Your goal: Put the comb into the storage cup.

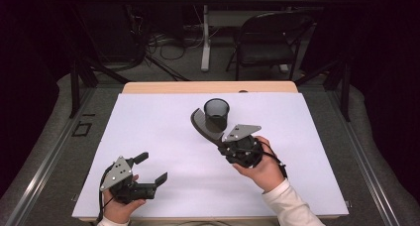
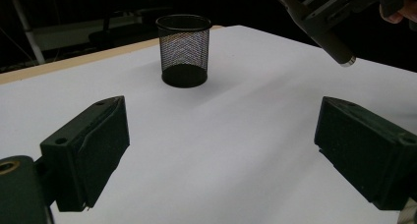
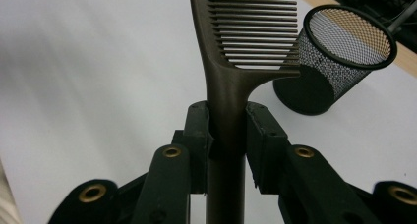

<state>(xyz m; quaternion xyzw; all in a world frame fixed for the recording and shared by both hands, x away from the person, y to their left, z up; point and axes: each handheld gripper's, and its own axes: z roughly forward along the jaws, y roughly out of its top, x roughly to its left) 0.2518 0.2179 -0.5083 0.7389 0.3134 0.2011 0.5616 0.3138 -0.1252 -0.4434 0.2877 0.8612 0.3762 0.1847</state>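
Right gripper [image 1: 221, 142] is clamped on the handle of a dark comb [image 3: 231, 81]; in the right gripper view both pads press the handle just below where the teeth begin, the toothed blade running on toward 12 o'clock. In the high view the comb [image 1: 203, 127] hangs above the white table [image 1: 148, 132], its blade just at 8 o'clock of the black mesh cup [image 1: 216, 114], which stands upright near the far middle of the sheet; whether blade and cup touch I cannot tell.

Judgement on handling: comb looks light, thin, rigid plastic; smooth handle, so it may pivot or slip between the pads if tilted fast; teeth are fine and could catch on the mesh rim. The hold on the handle close to the blade seems the right place; keeps the teeth free and the long axis under control.

Left gripper [image 1: 148, 167] rests at 7 o'clock of the table, jaws wide apart, nothing between them.
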